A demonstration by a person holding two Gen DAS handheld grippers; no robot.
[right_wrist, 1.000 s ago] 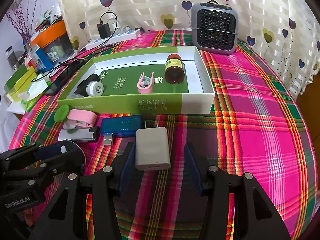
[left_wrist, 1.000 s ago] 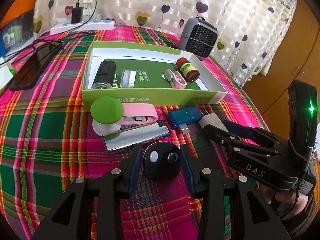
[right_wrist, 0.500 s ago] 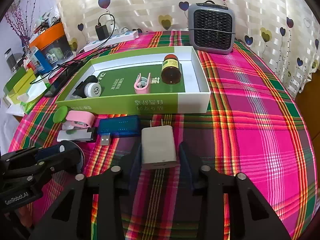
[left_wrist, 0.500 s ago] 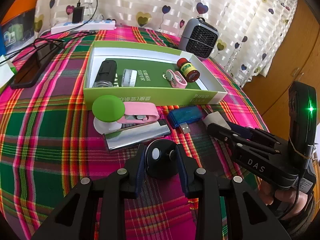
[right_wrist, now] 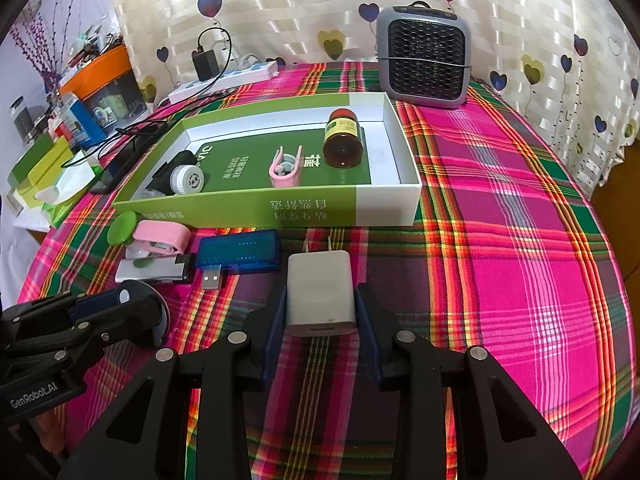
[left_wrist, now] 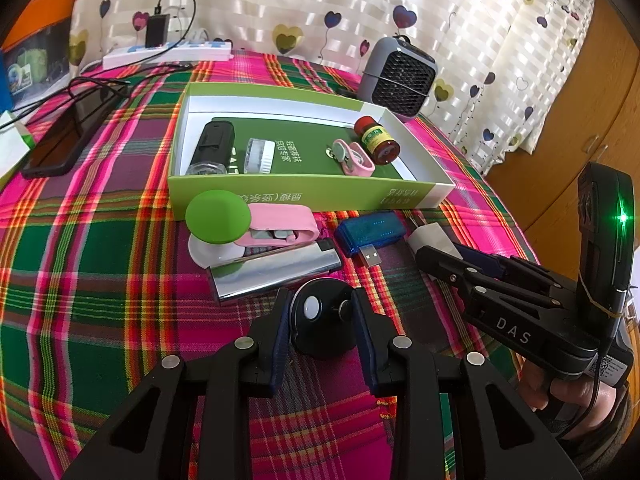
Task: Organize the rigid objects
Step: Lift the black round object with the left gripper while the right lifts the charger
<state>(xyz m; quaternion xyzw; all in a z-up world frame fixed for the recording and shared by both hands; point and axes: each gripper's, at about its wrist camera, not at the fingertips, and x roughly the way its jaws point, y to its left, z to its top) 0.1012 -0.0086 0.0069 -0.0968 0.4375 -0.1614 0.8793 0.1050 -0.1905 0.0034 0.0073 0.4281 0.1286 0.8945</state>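
My left gripper is shut on a round black disc with a white button, resting on the plaid cloth. My right gripper is shut on a white USB charger, also on the cloth. Ahead stands the green and white box, also in the right wrist view. It holds a black cylinder, a white cap, a pink clip and a brown bottle. In front of it lie a green-topped item, a pink stapler, a silver lighter and a blue USB stick.
A grey fan heater stands behind the box. A power strip with a charger and a black phone lie at the far left. Boxes and an orange-lidded bin crowd the left edge. A wooden cabinet is at right.
Both grippers have closed: the left fingers came in onto the black disc, the right fingers onto the white charger. Both objects still rest on the cloth.
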